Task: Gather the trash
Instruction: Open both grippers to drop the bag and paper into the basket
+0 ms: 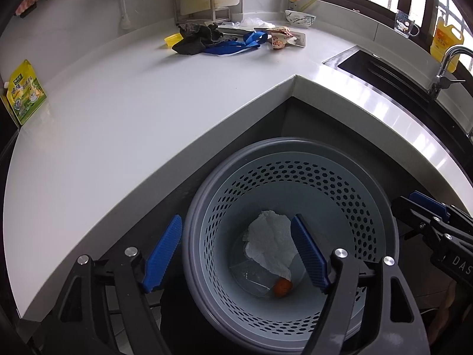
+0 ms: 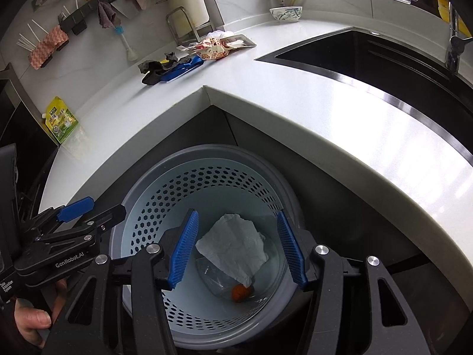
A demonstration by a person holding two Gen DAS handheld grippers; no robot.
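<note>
A grey perforated trash bin (image 1: 366, 207) (image 2: 142, 204) stands on the floor in the counter's inner corner. Inside lie a crumpled white paper towel (image 1: 270, 241) (image 2: 233, 244), a clear plastic piece (image 1: 251, 275) (image 2: 212, 278) and a small orange ball (image 1: 282, 287) (image 2: 239, 293). My left gripper (image 1: 236, 251) is open and empty, straddling the bin's left rim. My right gripper (image 2: 236, 248) is open and empty above the bin's opening; it also shows in the left wrist view (image 1: 425, 216). On the counter lie a printed wrapper (image 1: 279, 40) (image 2: 214, 48) and a white plastic bag (image 1: 255, 23) (image 2: 220, 34).
A dark cloth (image 1: 198, 38) (image 2: 156, 69), a blue strap (image 1: 236, 46) (image 2: 181, 69) and a yellow lid (image 1: 173, 40) lie on the white counter (image 1: 133, 112). A green pouch (image 1: 25, 91) (image 2: 60, 119) leans far left. A sink (image 1: 399, 74) (image 2: 384, 59), faucet (image 1: 446, 65) and bowl (image 1: 300, 17) (image 2: 285, 13) are at the right.
</note>
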